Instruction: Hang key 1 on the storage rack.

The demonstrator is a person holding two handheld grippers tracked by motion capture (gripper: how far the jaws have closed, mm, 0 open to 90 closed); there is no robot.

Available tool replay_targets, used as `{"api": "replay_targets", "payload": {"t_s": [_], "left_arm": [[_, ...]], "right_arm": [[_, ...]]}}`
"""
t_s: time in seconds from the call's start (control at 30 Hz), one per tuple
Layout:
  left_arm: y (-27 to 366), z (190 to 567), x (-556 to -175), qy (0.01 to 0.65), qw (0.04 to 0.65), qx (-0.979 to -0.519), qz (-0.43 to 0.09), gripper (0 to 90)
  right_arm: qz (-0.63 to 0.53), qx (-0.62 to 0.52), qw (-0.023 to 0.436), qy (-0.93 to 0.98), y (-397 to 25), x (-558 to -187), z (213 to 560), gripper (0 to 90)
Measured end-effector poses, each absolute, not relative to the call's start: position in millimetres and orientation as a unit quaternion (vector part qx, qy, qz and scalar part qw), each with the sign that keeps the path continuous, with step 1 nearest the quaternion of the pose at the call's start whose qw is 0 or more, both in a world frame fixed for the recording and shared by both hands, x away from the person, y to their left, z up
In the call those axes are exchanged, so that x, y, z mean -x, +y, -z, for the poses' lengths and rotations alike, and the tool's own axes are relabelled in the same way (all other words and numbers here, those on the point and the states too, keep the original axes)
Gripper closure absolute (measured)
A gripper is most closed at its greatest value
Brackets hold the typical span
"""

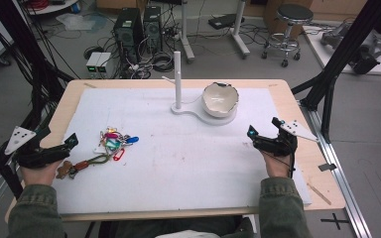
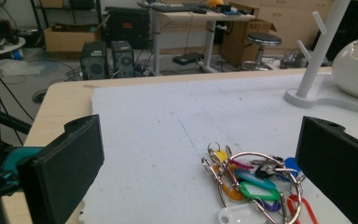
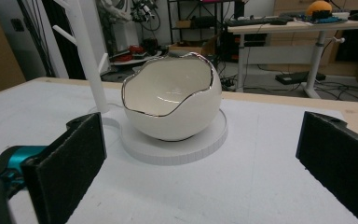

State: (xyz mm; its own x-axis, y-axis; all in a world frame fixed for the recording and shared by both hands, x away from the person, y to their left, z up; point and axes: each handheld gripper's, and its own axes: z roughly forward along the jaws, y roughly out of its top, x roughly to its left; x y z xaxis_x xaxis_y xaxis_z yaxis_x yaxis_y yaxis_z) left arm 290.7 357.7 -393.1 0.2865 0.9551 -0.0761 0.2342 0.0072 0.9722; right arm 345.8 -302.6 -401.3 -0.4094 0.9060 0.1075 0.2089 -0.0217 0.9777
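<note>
A bunch of keys (image 1: 114, 141) with coloured plastic tags lies on the white mat (image 1: 188, 163) at the left. In the left gripper view the keys (image 2: 254, 184) lie just ahead, between the wide-apart jaws. My left gripper (image 1: 58, 138) is open and empty, left of the keys. A white eggshell-shaped bowl (image 1: 220, 99) sits on the round base of a white peg stand (image 1: 177, 79). My right gripper (image 1: 264, 127) rests right of the bowl, open and empty. The right gripper view faces the bowl (image 3: 172, 98), a short way beyond the jaws.
A second key set with a brown fob and green clip (image 1: 79, 165) lies by my left hand. The wooden table edge (image 1: 322, 163) runs close to my right hand. Behind the table stand computer towers (image 1: 129, 29) and a stool (image 1: 290, 25).
</note>
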Motion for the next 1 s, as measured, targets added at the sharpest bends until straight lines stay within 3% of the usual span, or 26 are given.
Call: {"api": "replay_targets", "payload": {"t_s": [1.0], "left_arm": [[348.6,399.7,-302.8,0.465,0.442,-0.729,-0.239,1.7]], "right_arm": [[-0.558,-0.442,0.309,0.631,-301.6,-346.0,401.6,0.5]]}}
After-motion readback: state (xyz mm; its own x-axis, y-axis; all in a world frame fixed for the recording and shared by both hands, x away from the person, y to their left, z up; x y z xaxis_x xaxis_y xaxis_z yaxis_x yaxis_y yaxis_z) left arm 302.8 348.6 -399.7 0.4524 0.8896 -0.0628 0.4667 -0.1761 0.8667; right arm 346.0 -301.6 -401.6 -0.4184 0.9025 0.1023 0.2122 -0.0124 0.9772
